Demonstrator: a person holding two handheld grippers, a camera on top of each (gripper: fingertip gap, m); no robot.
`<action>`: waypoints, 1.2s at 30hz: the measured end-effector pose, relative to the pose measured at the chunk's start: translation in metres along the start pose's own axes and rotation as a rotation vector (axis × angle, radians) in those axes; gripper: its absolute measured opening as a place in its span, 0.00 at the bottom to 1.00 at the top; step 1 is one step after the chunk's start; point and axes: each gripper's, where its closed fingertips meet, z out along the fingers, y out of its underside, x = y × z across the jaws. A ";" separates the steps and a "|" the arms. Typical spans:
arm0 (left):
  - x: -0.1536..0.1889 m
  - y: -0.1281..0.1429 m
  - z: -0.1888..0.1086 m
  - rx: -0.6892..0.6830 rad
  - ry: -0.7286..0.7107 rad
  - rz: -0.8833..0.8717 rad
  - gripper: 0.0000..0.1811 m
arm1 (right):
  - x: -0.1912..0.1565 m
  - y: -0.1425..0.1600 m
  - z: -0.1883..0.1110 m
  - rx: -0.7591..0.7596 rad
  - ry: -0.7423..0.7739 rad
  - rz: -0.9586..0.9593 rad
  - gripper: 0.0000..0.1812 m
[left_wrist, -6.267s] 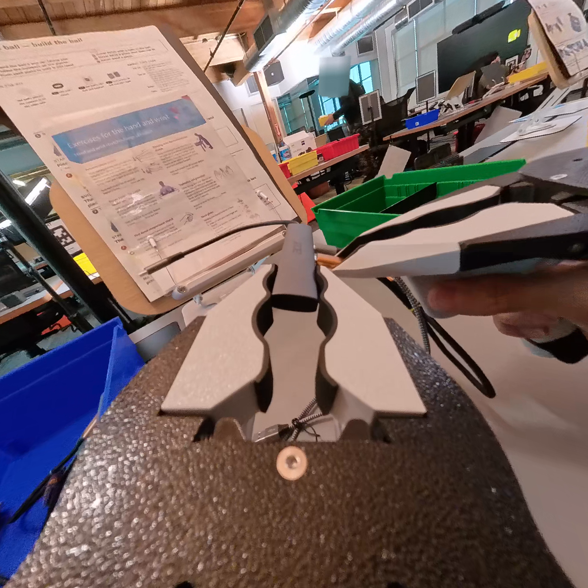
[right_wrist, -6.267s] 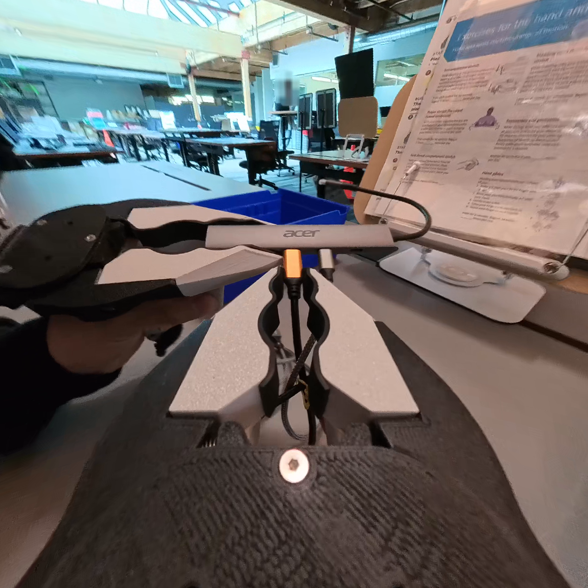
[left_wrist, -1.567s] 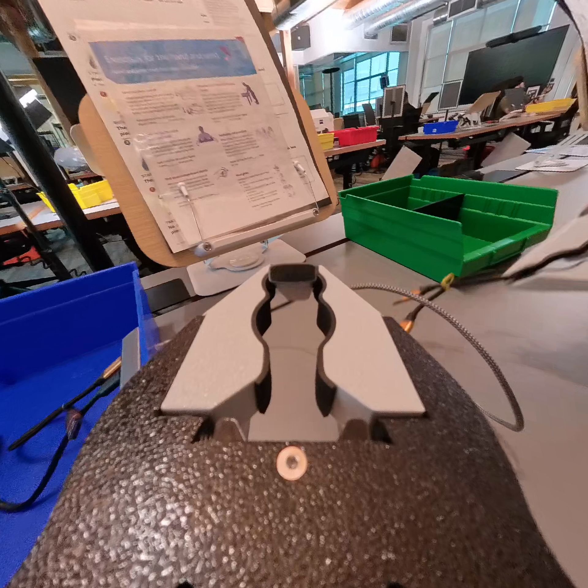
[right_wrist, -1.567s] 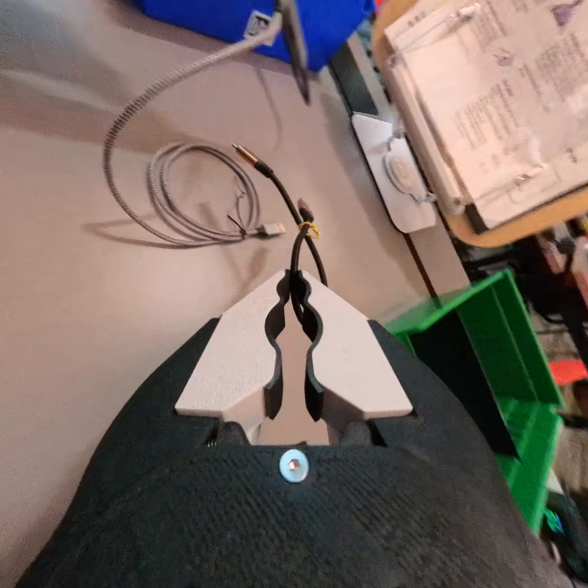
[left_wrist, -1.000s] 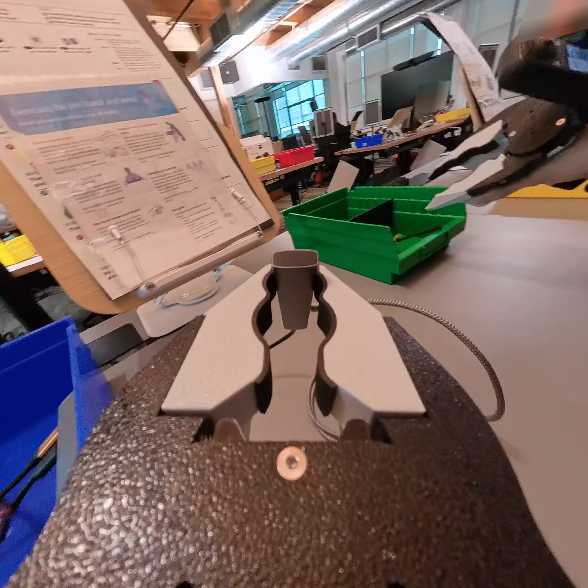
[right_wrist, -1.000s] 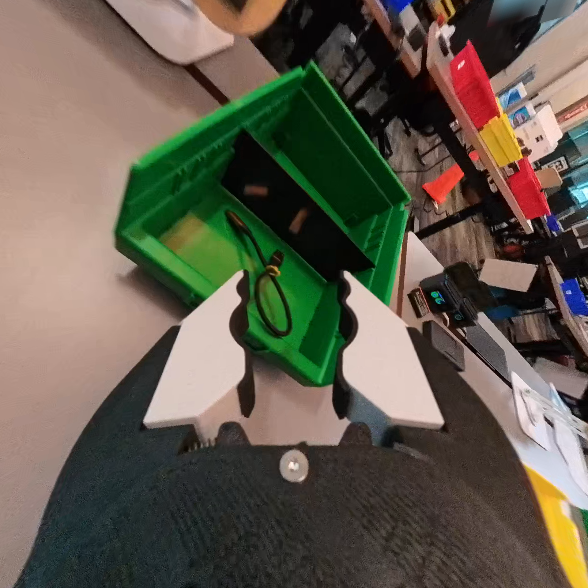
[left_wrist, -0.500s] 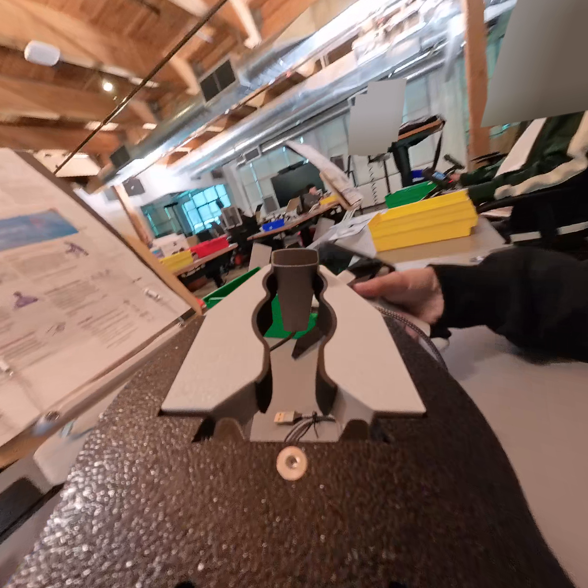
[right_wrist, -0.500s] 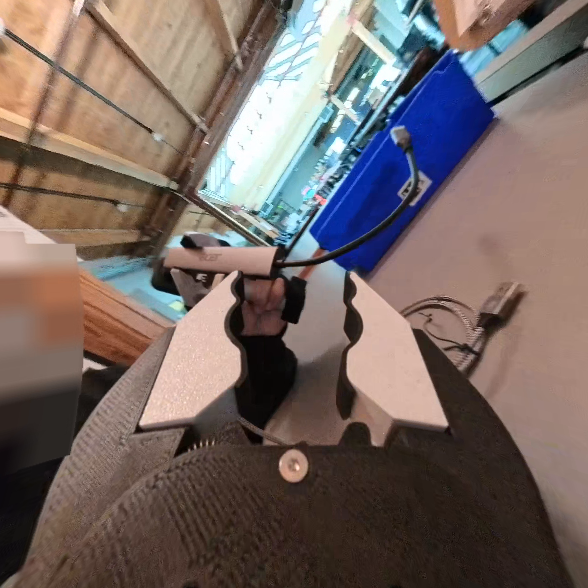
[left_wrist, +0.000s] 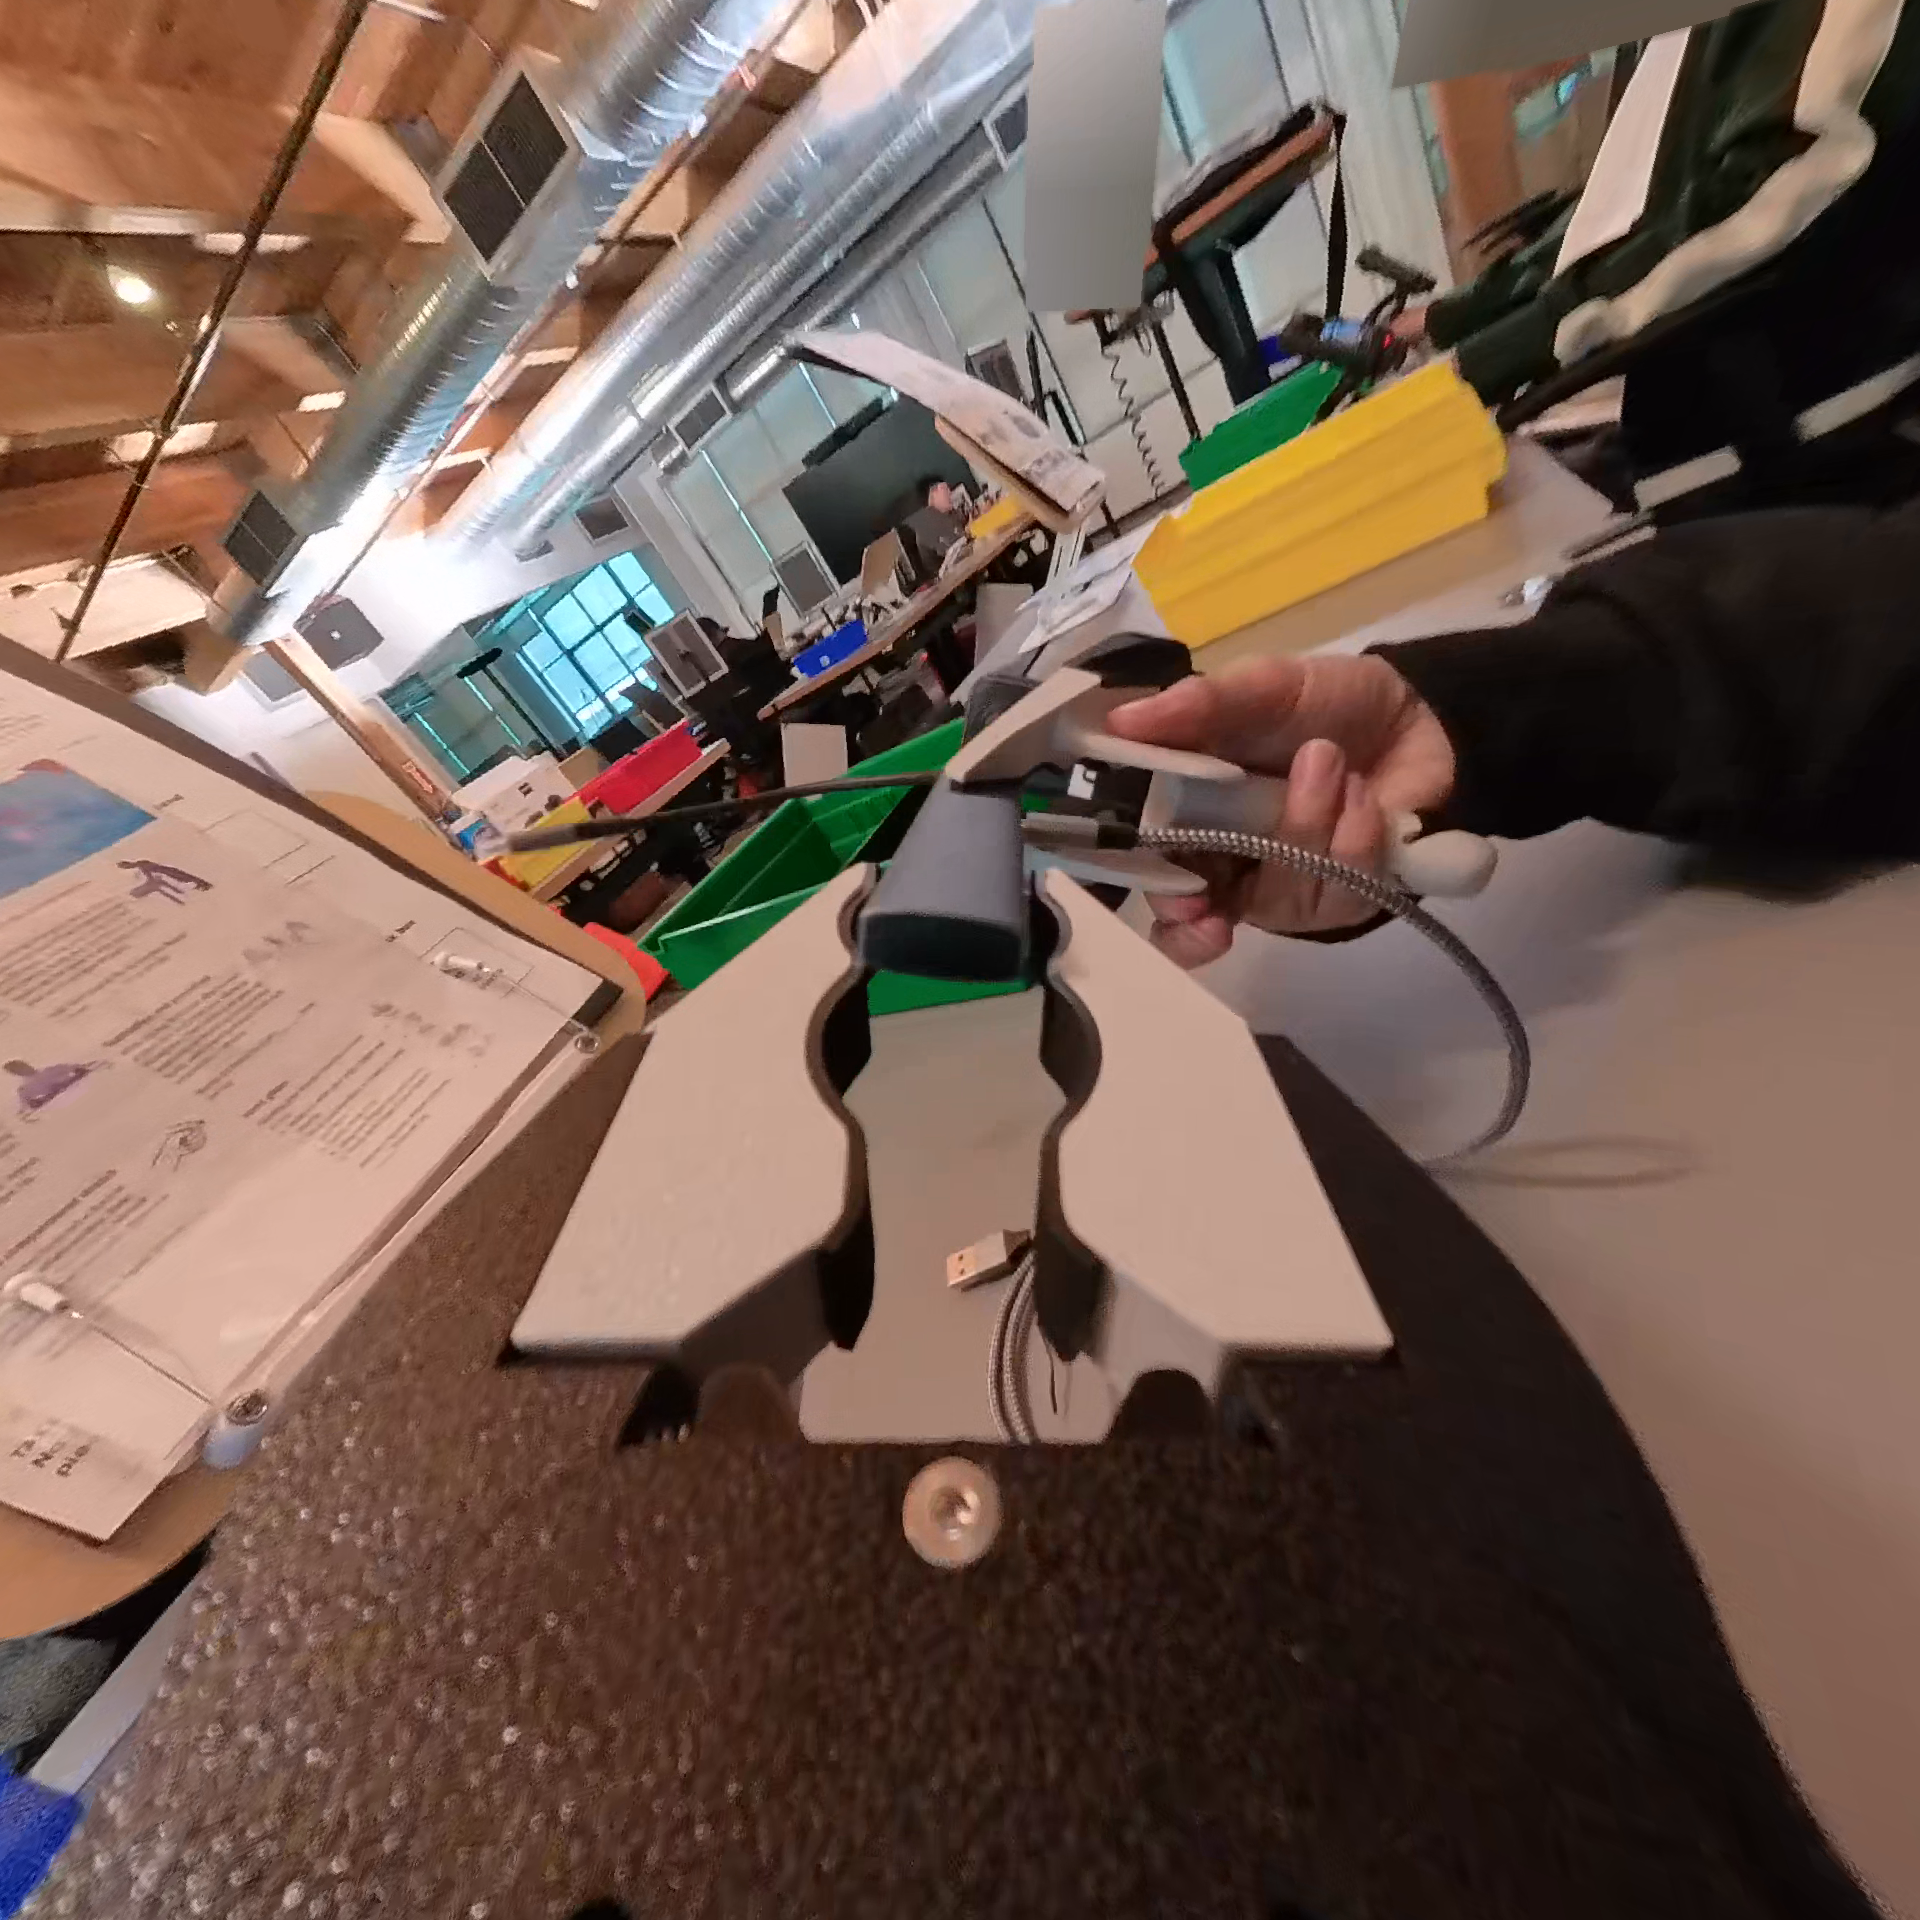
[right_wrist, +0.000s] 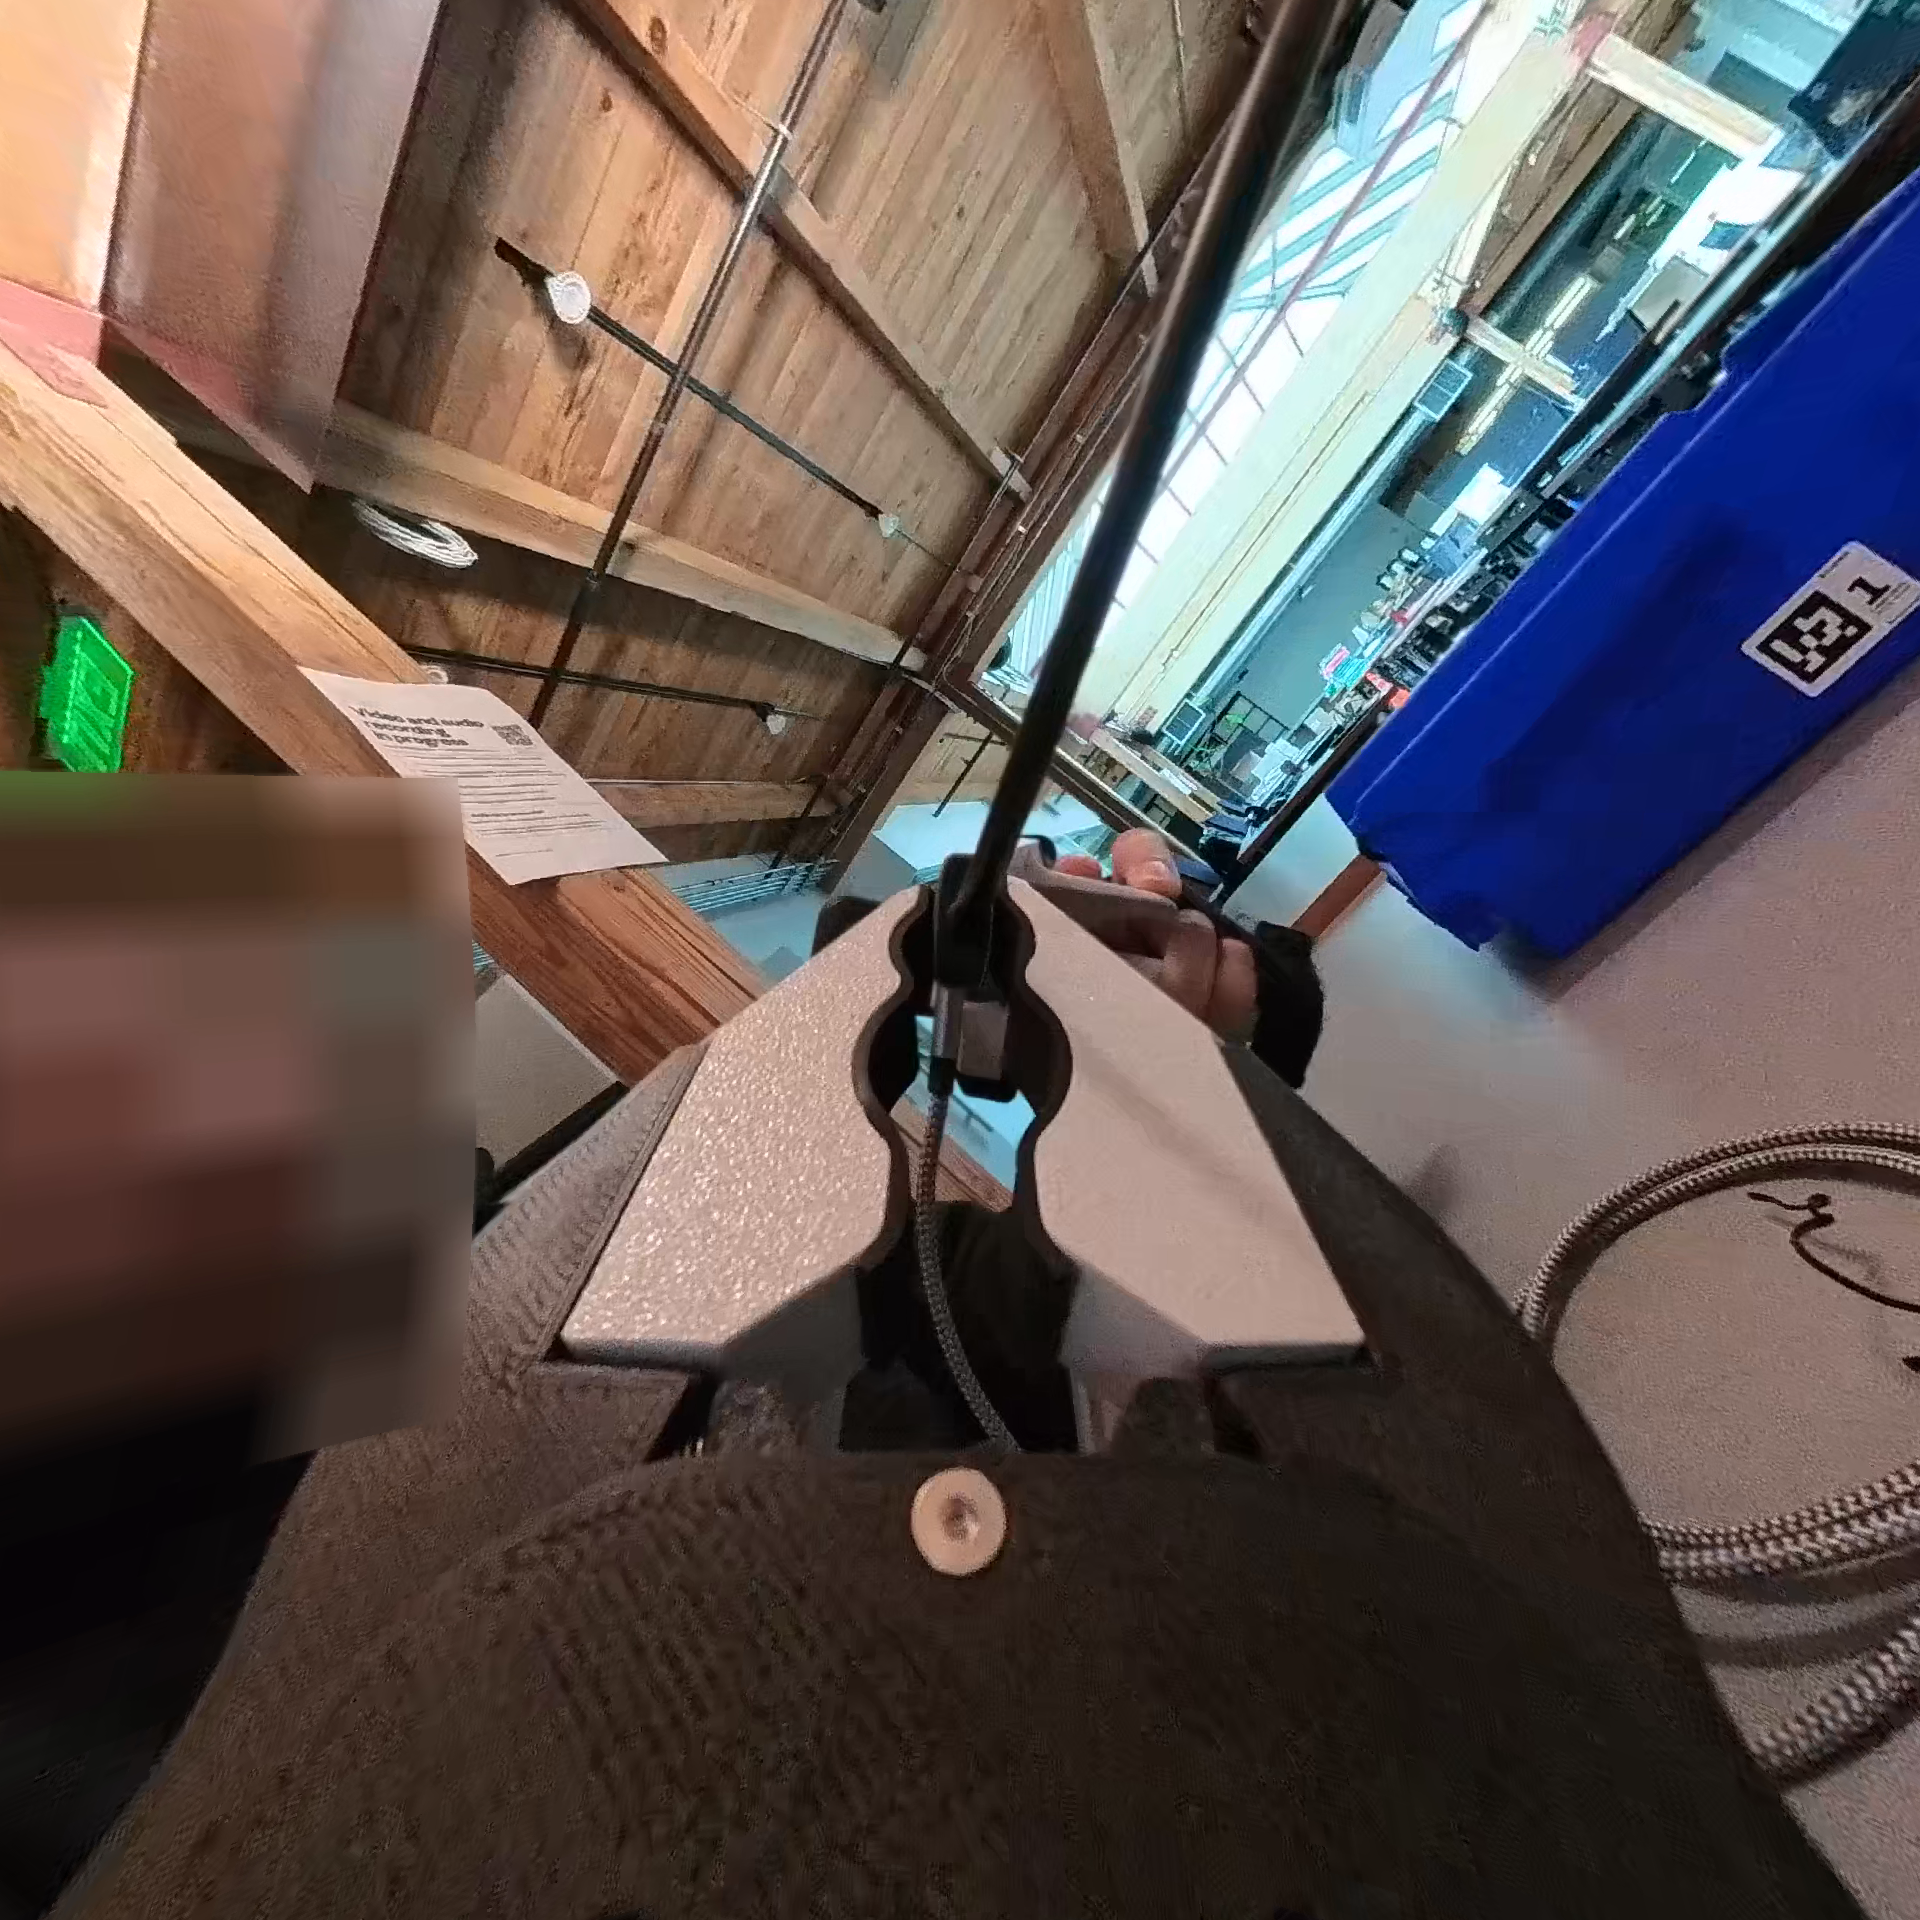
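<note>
My left gripper (left_wrist: 951, 904) is shut on a grey USB hub (left_wrist: 940, 883), held up in the air. The hub's thin black lead (left_wrist: 717, 810) sticks out to the left. My right gripper (right_wrist: 961, 935) is shut on the metal plug (right_wrist: 977, 1029) of a grey braided cable. In the left wrist view the right gripper (left_wrist: 1049, 790) holds that plug (left_wrist: 1075, 831) against the hub's right side. The braided cable (left_wrist: 1496, 1039) loops down to the table, where its other plug (left_wrist: 982, 1262) lies. Its coil also shows in the right wrist view (right_wrist: 1714, 1351).
A green bin (left_wrist: 790, 883) stands behind the hub. A document stand (left_wrist: 260, 1039) leans at the left. Yellow bins (left_wrist: 1320, 520) and a person in a dark jacket (left_wrist: 1714, 260) are at the far right. A blue bin (right_wrist: 1662, 727) stands on the table.
My right gripper was open and empty; it has shut on the braided cable's plug and brought it to the hub. My left gripper still holds the hub, now tilted.
</note>
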 end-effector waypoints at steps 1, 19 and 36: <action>0.002 0.004 0.003 -0.021 -0.001 0.014 0.15 | 0.003 0.000 0.000 -0.001 0.008 0.006 0.05; 0.003 0.021 0.010 -0.122 -0.068 0.088 0.25 | 0.021 -0.002 -0.006 -0.069 0.098 -0.022 0.05; 0.004 0.025 0.017 -0.193 -0.096 0.095 0.12 | 0.021 -0.008 -0.001 -0.049 0.075 -0.061 0.06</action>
